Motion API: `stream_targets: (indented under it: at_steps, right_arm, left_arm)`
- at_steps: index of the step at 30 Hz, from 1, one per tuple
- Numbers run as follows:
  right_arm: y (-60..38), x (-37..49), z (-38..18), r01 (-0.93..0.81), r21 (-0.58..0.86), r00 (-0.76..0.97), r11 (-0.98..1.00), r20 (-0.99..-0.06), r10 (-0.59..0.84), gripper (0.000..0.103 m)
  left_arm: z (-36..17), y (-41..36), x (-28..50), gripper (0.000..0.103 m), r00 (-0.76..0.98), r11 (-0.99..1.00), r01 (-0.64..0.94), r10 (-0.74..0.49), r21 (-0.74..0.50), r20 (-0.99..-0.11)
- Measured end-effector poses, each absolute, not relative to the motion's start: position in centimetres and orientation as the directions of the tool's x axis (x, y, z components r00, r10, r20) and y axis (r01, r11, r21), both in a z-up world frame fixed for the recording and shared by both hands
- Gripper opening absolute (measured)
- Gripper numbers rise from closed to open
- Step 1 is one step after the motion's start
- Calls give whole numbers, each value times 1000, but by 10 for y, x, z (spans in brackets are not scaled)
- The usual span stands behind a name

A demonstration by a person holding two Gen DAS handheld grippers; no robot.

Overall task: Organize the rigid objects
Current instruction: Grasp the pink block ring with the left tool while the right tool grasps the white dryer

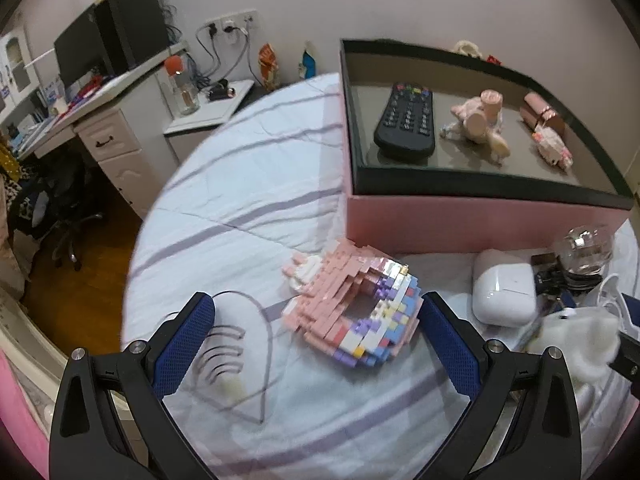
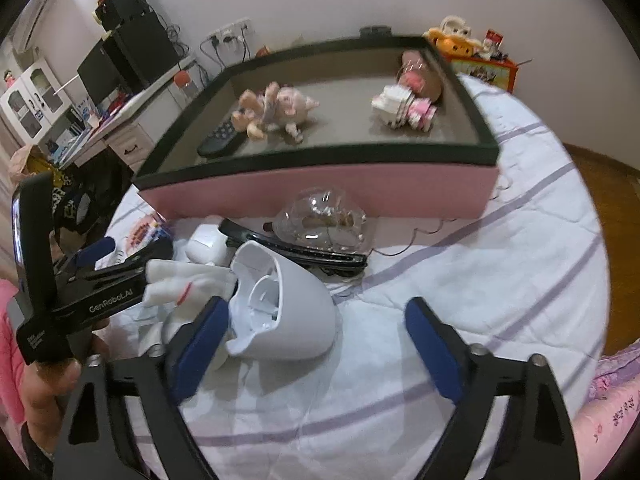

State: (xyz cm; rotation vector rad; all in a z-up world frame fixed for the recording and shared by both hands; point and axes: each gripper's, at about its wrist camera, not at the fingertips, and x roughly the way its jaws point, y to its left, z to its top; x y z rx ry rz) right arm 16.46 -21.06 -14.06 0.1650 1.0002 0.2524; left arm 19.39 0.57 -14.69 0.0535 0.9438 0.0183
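Note:
A pink box (image 1: 460,220) with a black rim stands on the bed and holds a black remote (image 1: 406,120), a pink figurine (image 1: 478,120) and a small block toy (image 1: 554,148). A pink and pastel block model (image 1: 352,312) lies on the sheet between the fingers of my open left gripper (image 1: 316,320). In the right wrist view my open right gripper (image 2: 316,332) straddles a white domed shell (image 2: 288,308) lying on its side. The left gripper (image 2: 100,256) shows at the left there, next to a white glove (image 2: 188,280).
A white earbud case (image 1: 504,292), a clear glass bulb (image 2: 324,220) and a black hair clip (image 2: 296,250) lie in front of the box (image 2: 320,192). A desk (image 1: 100,120) with a monitor stands left of the bed. Wooden floor (image 2: 608,184) shows right.

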Motion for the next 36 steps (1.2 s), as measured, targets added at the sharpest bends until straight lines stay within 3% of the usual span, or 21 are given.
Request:
stream_targets:
  at_steps: [3, 5, 7, 12, 24, 36]
  right_arm:
    - [-209, 167, -144, -155, 275, 511, 949, -800, 316, 85]
    - [-207, 166, -144, -182, 304, 499, 935, -791, 354, 71]
    - [-205, 166, -143, -207, 330, 486, 921, -782, 390, 61]
    - [-198, 164, -145, -220, 308, 478, 926, -793, 377, 60]
    - [-214, 148, -138, -199, 332, 497, 922, -777, 387, 60]
    - [-228, 138, -97, -198, 340, 575, 919, -720, 390, 60]
  left_arm:
    - [-152, 10, 197, 101, 584, 1000, 10, -5, 1, -812]
    - [-152, 13, 197, 99, 584, 1000, 17, -31, -25, -811]
    - [-151, 12, 195, 91, 591, 999, 31, -36, -22, -806]
    - [-147, 11, 187, 62, 610, 998, 55, -56, -28, -791]
    - [-134, 25, 164, 62, 616, 994, 46, -105, -97, -781]
    - [-69, 24, 141, 62, 687, 993, 78, -115, -84, -718]
